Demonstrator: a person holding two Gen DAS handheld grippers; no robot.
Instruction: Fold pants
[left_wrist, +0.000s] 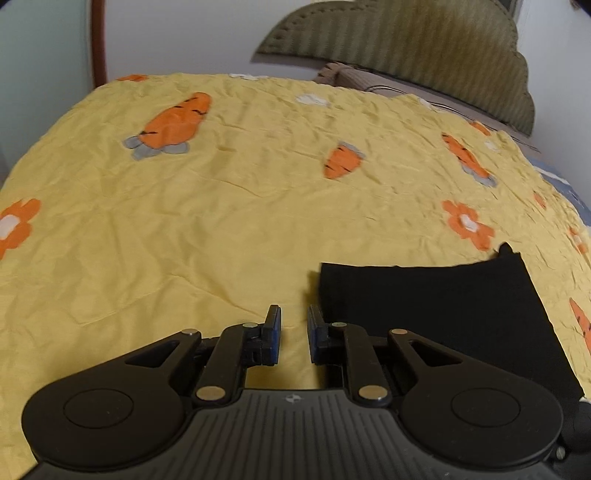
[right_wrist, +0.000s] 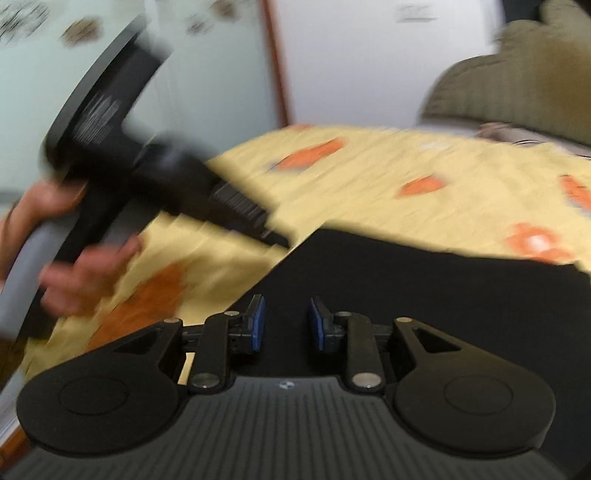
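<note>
On the yellow bedspread (left_wrist: 221, 206) with its orange carrots and flowers, the black pants (left_wrist: 436, 314) lie flat in a folded block near the bed's front edge, toward its right side. Above bare bedspread just left of the pants, the left gripper (left_wrist: 294, 334) has its fingers slightly apart and empty. Over the pants, the right gripper (right_wrist: 287, 323) is parted somewhat wider, also holding nothing. A green headboard (left_wrist: 424, 48) stands at the far edge.
</note>
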